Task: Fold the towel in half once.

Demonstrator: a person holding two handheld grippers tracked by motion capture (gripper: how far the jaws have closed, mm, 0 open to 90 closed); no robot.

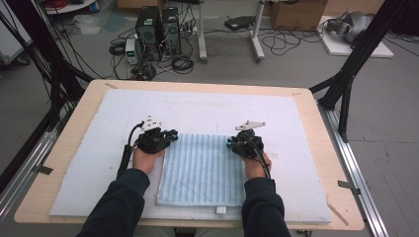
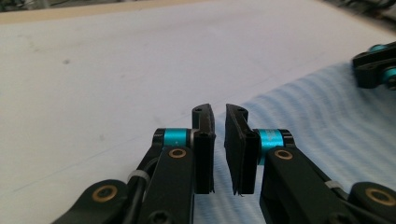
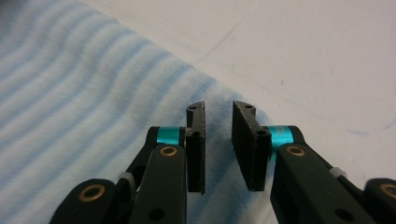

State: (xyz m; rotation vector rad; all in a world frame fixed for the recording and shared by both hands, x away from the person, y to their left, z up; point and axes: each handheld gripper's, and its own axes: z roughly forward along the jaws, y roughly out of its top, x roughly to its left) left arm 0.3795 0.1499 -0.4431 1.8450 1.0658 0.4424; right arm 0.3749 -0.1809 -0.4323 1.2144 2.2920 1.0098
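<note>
A blue-and-white striped towel (image 1: pixel 201 170) lies flat on the white foam mat (image 1: pixel 207 111), near the person's edge of the table. The left gripper (image 1: pixel 171 134) sits at the towel's far left corner and the right gripper (image 1: pixel 230 143) at its far right corner. Each one's jaws stand a narrow gap apart above the cloth, with nothing between them.
</note>
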